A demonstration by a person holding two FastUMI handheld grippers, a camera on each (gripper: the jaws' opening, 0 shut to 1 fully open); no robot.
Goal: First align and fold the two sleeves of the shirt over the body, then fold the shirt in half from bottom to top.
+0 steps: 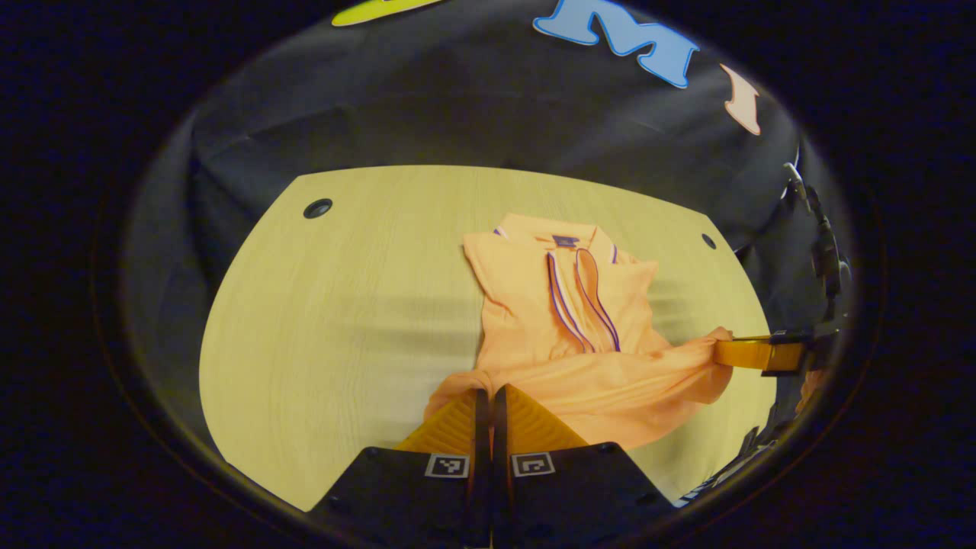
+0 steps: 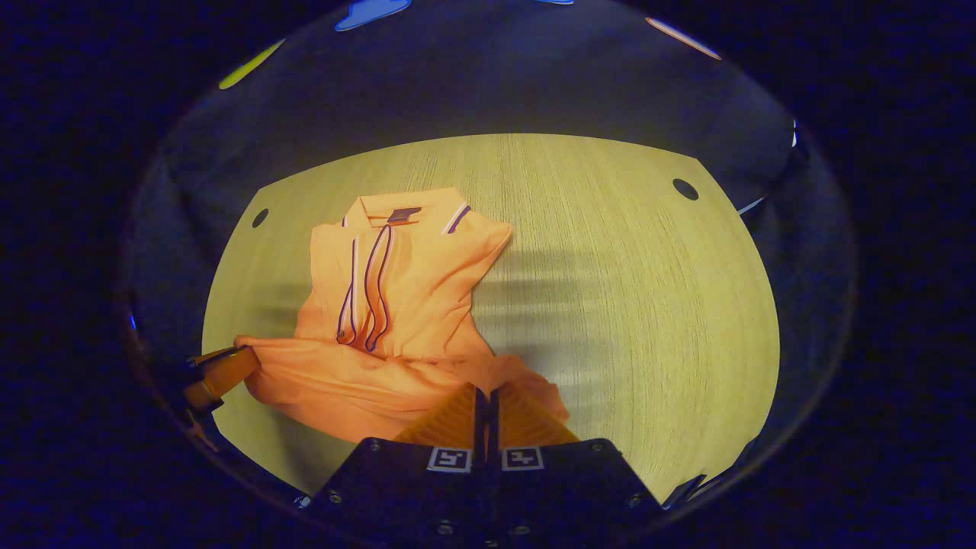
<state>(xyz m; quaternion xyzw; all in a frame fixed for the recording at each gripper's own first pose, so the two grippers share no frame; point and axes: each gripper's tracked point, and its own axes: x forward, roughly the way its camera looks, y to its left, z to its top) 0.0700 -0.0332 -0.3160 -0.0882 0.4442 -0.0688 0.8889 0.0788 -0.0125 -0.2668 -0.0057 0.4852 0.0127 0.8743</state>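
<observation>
Shirt: orange polo shirt [image 1: 568,320] on the wooden table [image 1: 335,320], collar at the far side, sleeves folded over the body, purple-and-white trim running down the middle; we see the bottom hem bunched and lifted.
Left gripper [image 1: 490,400]: our jaws nearly closed, pinching one hem corner.
Right gripper [image 2: 483,400]: jaws likewise pressed together on the other hem corner.
Left gripper view: right gripper at the right edge, gripping the hem.
Right gripper view: left gripper at the left edge.
</observation>
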